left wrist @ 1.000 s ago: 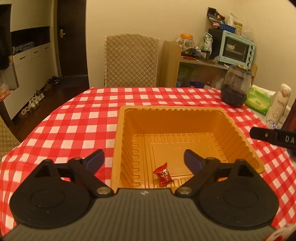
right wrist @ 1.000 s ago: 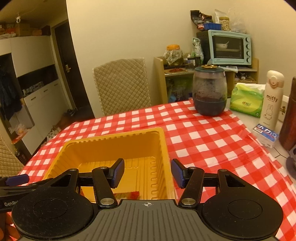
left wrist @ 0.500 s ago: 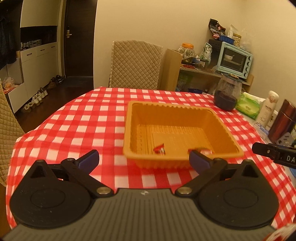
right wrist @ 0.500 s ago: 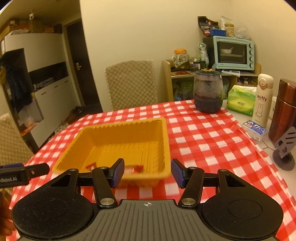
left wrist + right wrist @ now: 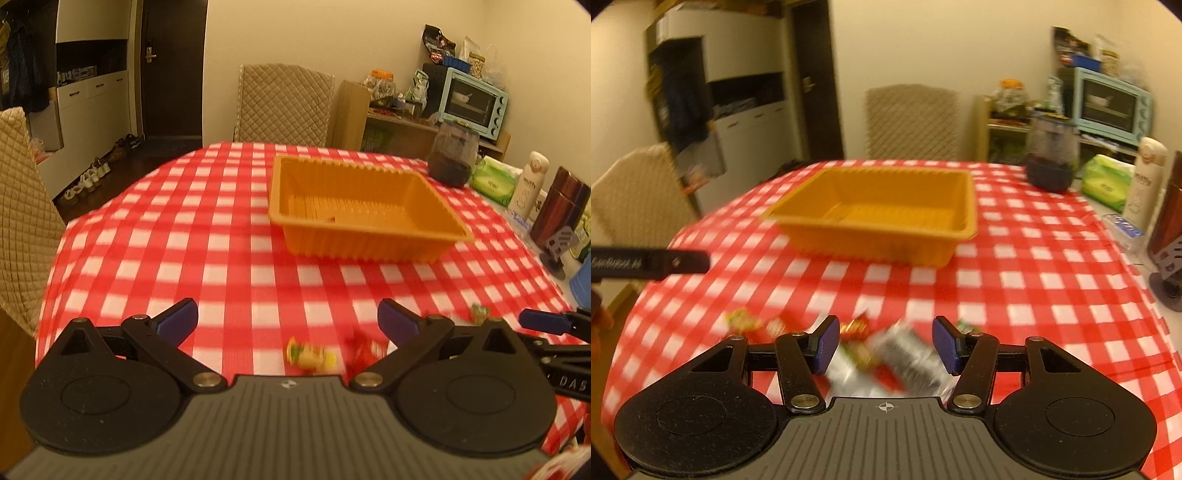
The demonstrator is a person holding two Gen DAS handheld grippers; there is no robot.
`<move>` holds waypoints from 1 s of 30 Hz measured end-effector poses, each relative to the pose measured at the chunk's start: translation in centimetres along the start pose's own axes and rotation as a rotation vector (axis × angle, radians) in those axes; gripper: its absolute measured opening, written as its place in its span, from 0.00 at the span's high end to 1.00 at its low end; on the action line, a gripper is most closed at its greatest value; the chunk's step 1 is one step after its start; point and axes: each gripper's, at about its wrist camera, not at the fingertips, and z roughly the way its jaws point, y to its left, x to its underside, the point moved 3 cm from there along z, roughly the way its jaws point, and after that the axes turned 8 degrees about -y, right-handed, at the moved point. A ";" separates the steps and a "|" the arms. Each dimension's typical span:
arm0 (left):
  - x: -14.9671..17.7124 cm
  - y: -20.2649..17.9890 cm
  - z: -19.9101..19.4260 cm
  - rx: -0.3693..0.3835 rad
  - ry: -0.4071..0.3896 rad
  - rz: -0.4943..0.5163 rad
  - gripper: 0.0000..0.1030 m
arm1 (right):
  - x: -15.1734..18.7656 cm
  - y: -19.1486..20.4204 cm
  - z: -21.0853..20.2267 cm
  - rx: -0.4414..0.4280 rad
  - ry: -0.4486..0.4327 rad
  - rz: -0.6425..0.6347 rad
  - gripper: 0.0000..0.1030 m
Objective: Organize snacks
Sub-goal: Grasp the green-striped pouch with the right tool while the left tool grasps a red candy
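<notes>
Left gripper [image 5: 287, 320] hung wide apart with nothing in it, over a yellow-green candy [image 5: 312, 355] on the checkered tablecloth [image 5: 184, 236]. The orange tray [image 5: 364, 210] sat further back, mid-table. Right gripper [image 5: 881, 345] was half spread, empty, above a blurry pile of snack packets [image 5: 886, 354]. Looked like the reach-for-the-next-piece step to me; next they'd need to drop onto one wrapper and pinch it.

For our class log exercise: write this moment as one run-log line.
left tool: open, empty | right tool: open, above loose snacks | tray: beyond both
</notes>
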 end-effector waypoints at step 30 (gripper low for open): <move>4.5 0.8 0.6 0.014 0.096 -0.004 0.00 | 4.3 3.6 4.6 -0.130 0.155 -0.187 0.67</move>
